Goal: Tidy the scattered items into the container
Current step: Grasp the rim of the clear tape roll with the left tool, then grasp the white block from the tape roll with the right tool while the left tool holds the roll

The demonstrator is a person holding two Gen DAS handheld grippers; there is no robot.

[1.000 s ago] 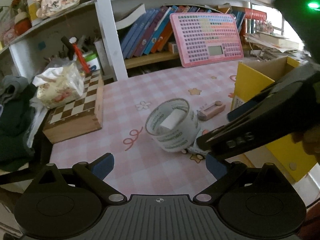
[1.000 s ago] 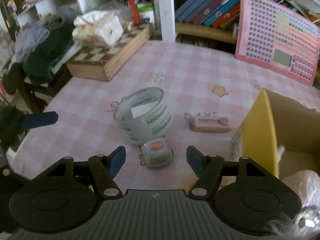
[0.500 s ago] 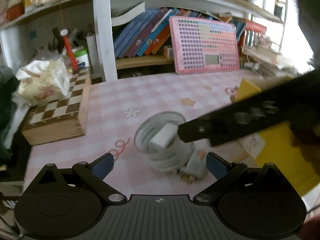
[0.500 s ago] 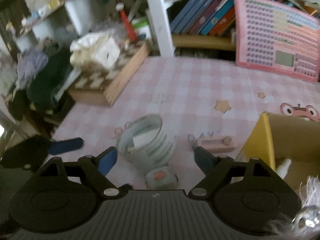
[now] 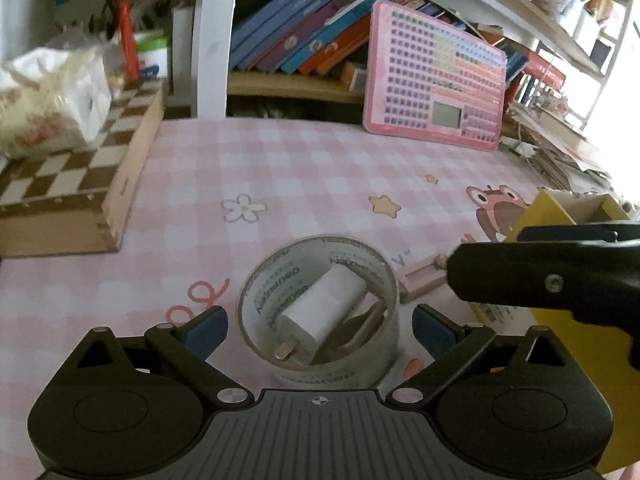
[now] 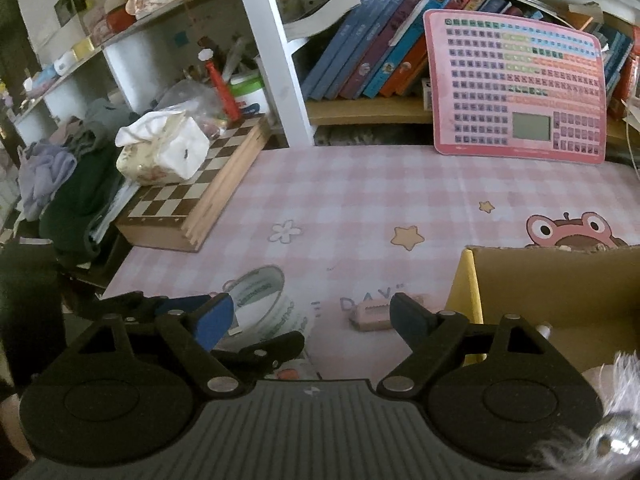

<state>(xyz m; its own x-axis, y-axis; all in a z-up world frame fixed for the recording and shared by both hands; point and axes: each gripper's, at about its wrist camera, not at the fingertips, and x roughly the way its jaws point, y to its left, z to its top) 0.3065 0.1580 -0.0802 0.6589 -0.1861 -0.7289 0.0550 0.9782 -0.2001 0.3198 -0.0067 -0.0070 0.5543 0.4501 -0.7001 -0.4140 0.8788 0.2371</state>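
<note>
A clear tape roll (image 5: 320, 364) lies flat on the pink checked table (image 5: 300, 184) with a white charger plug (image 5: 324, 308) inside its ring. My left gripper (image 5: 319, 329) is open and straddles the roll, one blue pad on each side, not pressing. In the right wrist view its black fingers (image 6: 272, 350) partly hide the tape roll (image 6: 260, 288). My right gripper (image 6: 311, 317) is open with nothing in it, hovering over a small pink item (image 6: 370, 316). The yellow cardboard box (image 6: 466, 280) stands to the right. One of my right gripper's fingers (image 5: 540, 280) crosses the left wrist view.
A wooden chessboard box (image 6: 192, 200) with a tissue pack (image 6: 164, 152) stands at the left. A pink toy keyboard (image 6: 516, 88) leans on the bookshelf behind. The yellow box (image 5: 552, 208) holds a white item (image 6: 544, 330).
My left gripper has come forward and down until the tape roll lies between its fingers. My right gripper has opened wider and lifted, and the small grey round item has slipped out of view.
</note>
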